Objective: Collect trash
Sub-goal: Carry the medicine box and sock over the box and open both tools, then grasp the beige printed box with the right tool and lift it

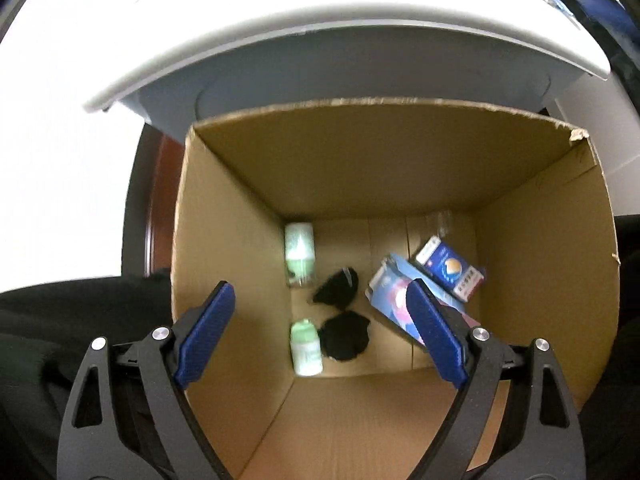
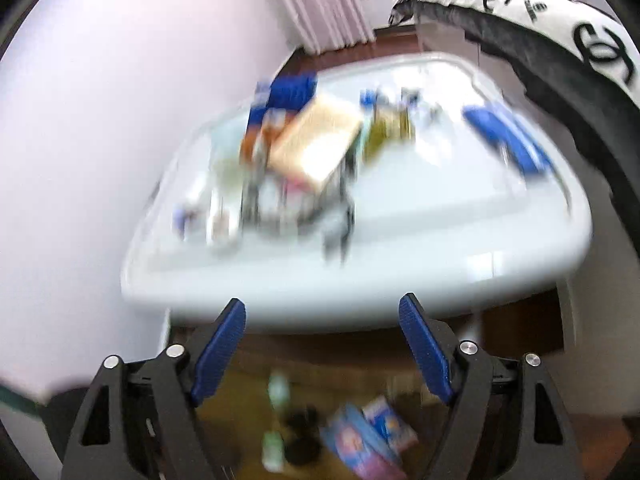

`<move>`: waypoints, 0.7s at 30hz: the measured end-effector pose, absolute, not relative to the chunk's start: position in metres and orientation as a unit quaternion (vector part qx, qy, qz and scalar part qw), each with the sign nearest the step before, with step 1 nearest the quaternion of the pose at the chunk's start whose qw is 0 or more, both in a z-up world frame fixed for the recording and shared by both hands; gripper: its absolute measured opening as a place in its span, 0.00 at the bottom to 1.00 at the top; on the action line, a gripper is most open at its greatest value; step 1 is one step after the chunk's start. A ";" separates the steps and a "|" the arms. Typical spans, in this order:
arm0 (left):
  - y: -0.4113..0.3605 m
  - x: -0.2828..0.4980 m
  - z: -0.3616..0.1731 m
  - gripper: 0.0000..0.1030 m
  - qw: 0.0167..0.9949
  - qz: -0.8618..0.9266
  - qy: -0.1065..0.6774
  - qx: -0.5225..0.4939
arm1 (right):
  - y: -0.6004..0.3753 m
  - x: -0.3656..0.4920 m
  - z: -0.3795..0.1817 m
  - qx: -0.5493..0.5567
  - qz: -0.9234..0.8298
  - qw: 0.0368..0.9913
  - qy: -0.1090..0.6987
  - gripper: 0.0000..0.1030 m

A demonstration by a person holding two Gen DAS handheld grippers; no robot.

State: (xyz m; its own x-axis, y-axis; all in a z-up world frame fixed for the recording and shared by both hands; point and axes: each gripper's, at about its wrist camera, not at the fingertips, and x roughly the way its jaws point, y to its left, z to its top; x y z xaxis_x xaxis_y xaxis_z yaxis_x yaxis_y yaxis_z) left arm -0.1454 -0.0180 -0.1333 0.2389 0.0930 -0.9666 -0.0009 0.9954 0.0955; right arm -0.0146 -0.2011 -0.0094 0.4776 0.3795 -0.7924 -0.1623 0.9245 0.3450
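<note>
Over the cardboard box point(image 1: 540, 280), the left gripper point(image 1: 320, 296) hangs with jaws wide apart and empty. Trash lies on the box floor: two green bottles point(image 1: 306, 348), two black lumps point(image 1: 344, 340), two blue cartons point(image 1: 450, 268). The right gripper point(image 2: 322, 316) is spread and empty too, facing the blurred white table point(image 2: 400, 280).

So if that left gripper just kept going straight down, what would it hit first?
Probably the black crumpled item on the cardboard box floor; the open left gripper aims between the trash pieces, so depth is uncertain.
</note>
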 end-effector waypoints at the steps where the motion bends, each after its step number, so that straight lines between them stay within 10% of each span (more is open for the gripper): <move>1: -0.019 -0.144 -0.133 0.83 0.787 0.031 0.615 0.039 | -0.201 0.003 -0.005 0.125 0.157 0.851 0.484 0.78; 18: -0.003 -0.133 -0.134 0.83 0.774 0.039 0.631 0.025 | -0.155 0.165 -0.062 0.253 0.087 0.787 0.555 0.90; 21: -0.003 -0.133 -0.132 0.83 0.776 0.039 0.629 0.028 | -0.145 0.167 -0.063 0.221 0.084 0.804 0.546 0.75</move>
State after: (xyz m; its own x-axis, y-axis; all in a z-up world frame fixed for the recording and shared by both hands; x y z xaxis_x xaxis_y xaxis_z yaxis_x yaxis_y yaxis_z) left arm -0.1333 -0.0028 -0.1324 0.2057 0.0962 -0.9739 -0.0249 0.9953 0.0931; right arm 0.1669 -0.1449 -0.0635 0.3900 0.3774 -0.8399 0.1061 0.8876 0.4481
